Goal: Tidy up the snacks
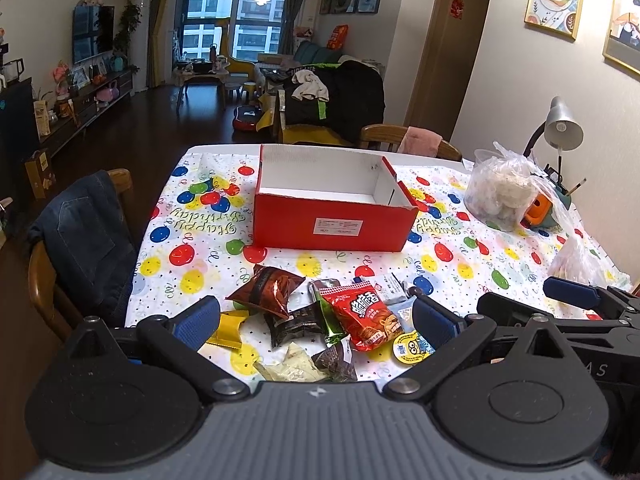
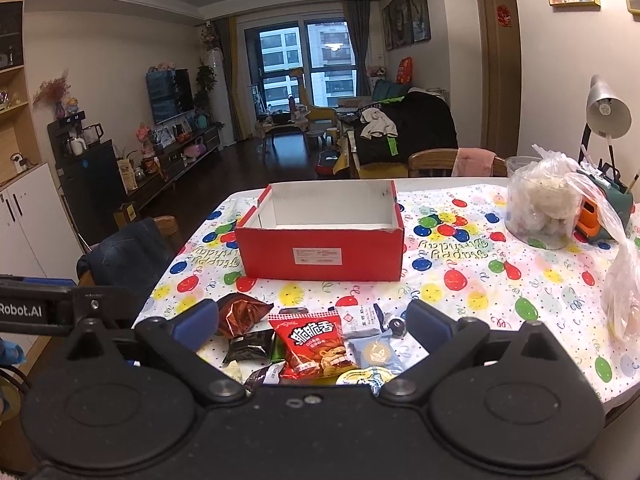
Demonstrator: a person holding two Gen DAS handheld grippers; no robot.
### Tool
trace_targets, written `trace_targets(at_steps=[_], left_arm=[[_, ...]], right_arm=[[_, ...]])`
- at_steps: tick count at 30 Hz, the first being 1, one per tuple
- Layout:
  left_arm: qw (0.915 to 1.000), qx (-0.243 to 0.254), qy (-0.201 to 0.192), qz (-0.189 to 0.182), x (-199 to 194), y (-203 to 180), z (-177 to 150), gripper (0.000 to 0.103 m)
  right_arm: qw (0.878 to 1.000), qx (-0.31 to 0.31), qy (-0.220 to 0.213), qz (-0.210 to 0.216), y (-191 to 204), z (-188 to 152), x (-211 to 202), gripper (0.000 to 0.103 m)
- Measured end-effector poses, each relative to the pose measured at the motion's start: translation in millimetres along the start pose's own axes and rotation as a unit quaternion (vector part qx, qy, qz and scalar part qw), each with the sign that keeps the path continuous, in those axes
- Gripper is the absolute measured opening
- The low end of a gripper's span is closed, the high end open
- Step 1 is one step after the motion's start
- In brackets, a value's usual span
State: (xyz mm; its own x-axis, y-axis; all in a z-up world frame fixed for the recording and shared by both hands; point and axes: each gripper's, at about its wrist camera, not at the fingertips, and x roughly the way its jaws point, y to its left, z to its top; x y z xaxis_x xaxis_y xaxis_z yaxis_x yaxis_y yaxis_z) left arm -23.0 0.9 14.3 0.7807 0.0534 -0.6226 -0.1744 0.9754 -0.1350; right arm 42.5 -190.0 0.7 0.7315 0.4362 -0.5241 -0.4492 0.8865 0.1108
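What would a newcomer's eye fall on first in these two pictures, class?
The open red box stands empty mid-table on the balloon-print tablecloth. In front of it lies a heap of snack packets, the red packet brightest, between the open fingers of the left gripper. The right gripper is open too.

The box [image 1: 334, 216] sits in the middle of the worktop [image 1: 460, 264] — the snacks [image 1: 320, 320] lie in a pile in front of it, a tub [image 1: 500, 196] to its right.
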Motion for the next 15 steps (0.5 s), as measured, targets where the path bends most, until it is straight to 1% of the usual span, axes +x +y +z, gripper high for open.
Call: trace_targets(at_steps=[6,15], left_arm=[[1.0,-0.001,0.0,-0.002,-0.7,-0.5,-0.1,0.103],[1.0,-0.003,0.002,-0.006,-0.5,-3.1,0.1,0.103]], right_arm=[[1.0,-0.002,-0.003,-0.001,-0.2,0.9,-1.1,0.099],[1.0,-0.004,-0.004,0.0,0.5,1.8,-1.5,0.1]])
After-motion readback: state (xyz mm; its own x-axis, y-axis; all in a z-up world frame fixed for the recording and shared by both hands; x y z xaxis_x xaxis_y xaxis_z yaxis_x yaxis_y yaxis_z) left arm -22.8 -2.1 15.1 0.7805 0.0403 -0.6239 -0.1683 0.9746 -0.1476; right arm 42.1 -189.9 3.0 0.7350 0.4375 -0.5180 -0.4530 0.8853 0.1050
